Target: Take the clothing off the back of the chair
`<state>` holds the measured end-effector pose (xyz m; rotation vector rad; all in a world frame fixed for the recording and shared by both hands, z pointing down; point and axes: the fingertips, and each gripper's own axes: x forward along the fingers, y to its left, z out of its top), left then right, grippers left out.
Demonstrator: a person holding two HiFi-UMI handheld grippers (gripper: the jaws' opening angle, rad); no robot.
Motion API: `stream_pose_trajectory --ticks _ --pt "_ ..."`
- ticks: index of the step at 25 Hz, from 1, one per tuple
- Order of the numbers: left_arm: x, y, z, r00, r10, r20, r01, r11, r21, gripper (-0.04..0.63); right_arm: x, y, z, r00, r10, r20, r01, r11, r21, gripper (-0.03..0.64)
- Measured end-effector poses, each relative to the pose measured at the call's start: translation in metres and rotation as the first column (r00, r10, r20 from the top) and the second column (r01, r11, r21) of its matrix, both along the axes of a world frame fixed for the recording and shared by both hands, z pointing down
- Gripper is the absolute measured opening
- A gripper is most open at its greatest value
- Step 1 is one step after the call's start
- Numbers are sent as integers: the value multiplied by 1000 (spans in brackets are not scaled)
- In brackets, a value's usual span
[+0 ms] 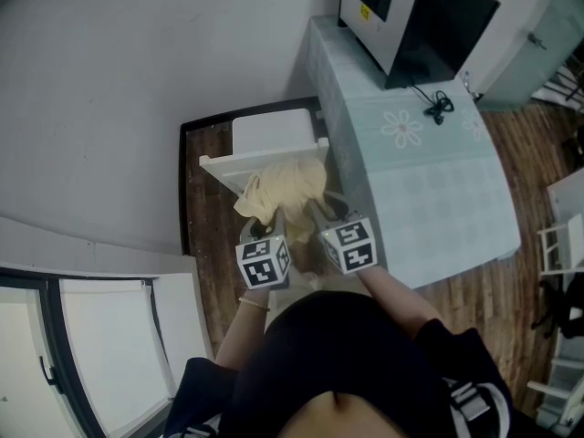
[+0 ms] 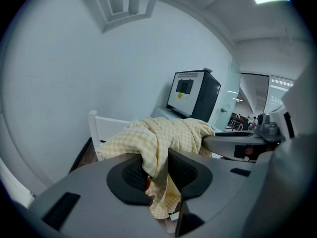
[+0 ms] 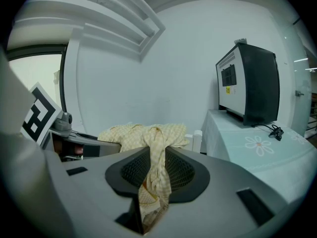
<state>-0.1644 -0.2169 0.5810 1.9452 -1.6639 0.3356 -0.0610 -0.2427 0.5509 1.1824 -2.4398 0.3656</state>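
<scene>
Left fingers (image 2: 130,175), right fingers (image 3: 184,170) tight on clothing (image 1: 278,188)

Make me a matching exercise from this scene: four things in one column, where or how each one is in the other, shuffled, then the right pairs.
1. yellow checked garment
2. chair
3. dark box appliance
4. black cable

A. white, beside the table
B. lying in a tangle on the table
C. pinched by the left gripper and the right gripper
D. standing at the table's far end

Pairs: 1-C, 2-A, 3-D, 4-B.
</scene>
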Motion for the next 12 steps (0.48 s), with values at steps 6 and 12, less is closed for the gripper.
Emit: stream_pose_trajectory --ticks 6,12 --pt "10 10 -1 1000 -6 -2 6 1000 0 97 10 10 0 1000 -10 4 10 1000 -13 101" --pt "17 17 -1 1000 -10 2 10 1000 -7 97 16 14 -1 1000 -17 6 17 1000 -6 101"
